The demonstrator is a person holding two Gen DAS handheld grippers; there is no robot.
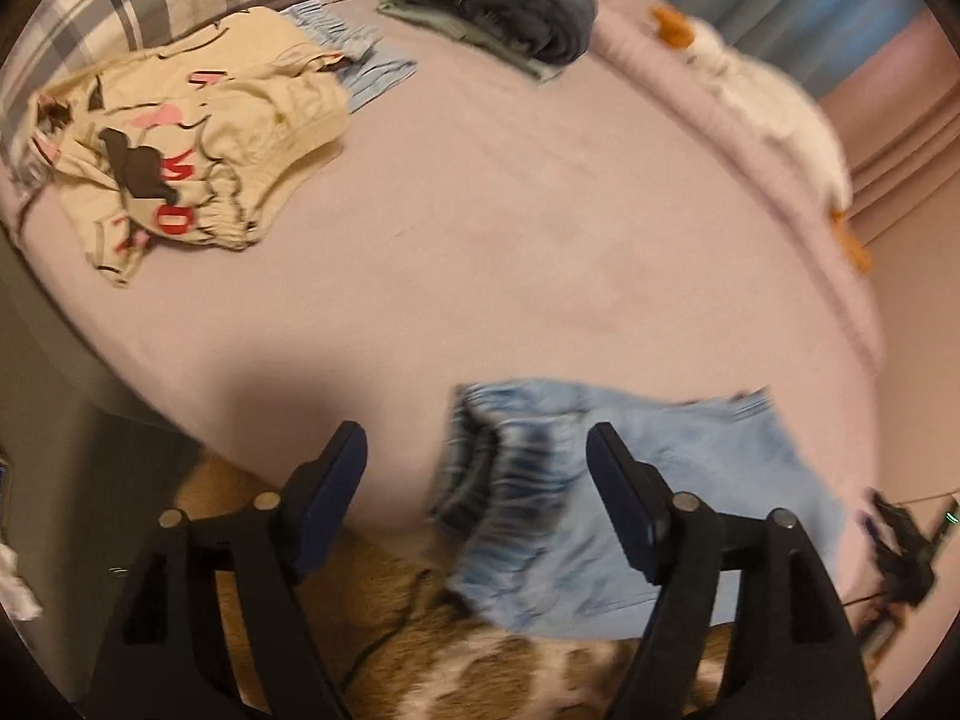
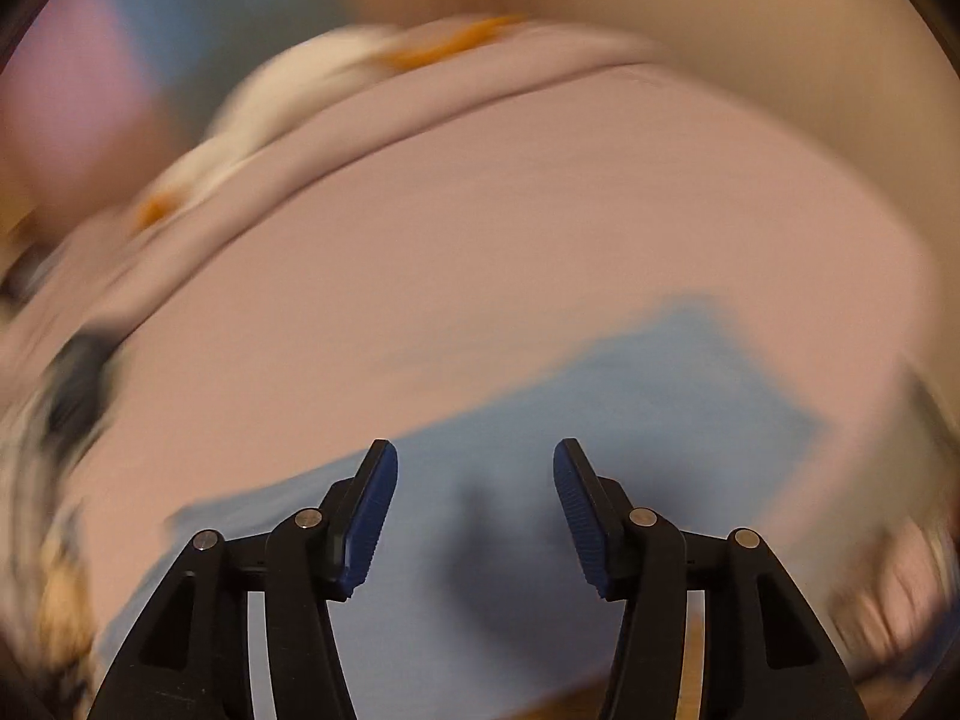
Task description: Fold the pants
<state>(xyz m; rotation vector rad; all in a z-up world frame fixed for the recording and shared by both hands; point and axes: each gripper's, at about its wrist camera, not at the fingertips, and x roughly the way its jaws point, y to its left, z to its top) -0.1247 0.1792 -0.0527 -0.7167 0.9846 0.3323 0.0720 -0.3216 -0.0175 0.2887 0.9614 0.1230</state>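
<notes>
Light-blue pants [image 1: 648, 480], folded on bed [image 1: 480, 228] beneath both empty, wide-open hand-held grippers, left [image 1: 477, 450] and right [image 2: 474, 468]: lift clear without snagging folds.

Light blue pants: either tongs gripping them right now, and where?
Nothing held. Left tongs and right tongs both stand open above the light blue pants lying on the bed.
</notes>
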